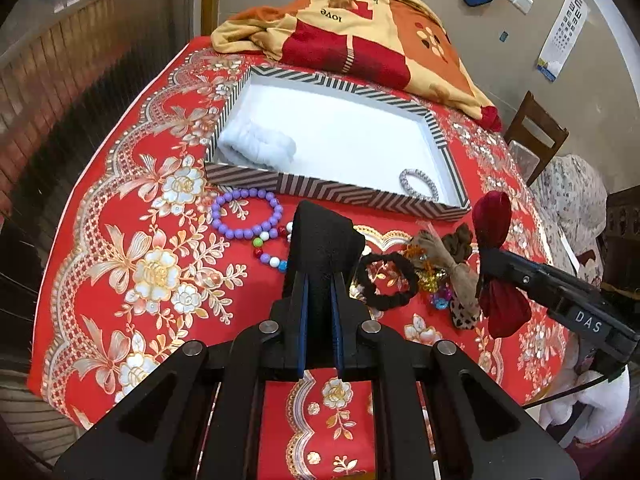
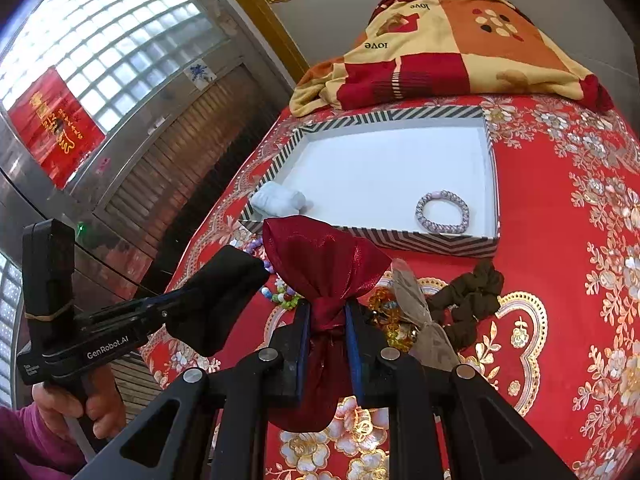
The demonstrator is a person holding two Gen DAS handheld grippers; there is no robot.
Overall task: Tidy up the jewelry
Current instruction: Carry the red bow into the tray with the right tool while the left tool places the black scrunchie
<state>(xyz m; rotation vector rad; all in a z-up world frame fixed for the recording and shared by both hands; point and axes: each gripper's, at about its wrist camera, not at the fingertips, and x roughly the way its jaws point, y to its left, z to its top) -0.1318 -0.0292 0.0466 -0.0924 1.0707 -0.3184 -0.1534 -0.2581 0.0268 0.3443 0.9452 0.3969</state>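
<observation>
Red satin bow (image 2: 326,264) pinched at its knot in right gripper (image 2: 326,312), above red floral tablecloth (image 2: 560,280); left gripper (image 1: 320,276) narrow, holding nothing, near striped tray (image 1: 360,194).

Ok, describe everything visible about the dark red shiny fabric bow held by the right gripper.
The dark red shiny fabric bow looks like satin with a faint shimmer: two puffed lobes joined by a tight knotted waist. The right gripper is shut on that waist, one lobe rising above the fingers, the other hanging below. It is lifted off the red floral tablecloth, in front of the striped-rim white tray.
</observation>
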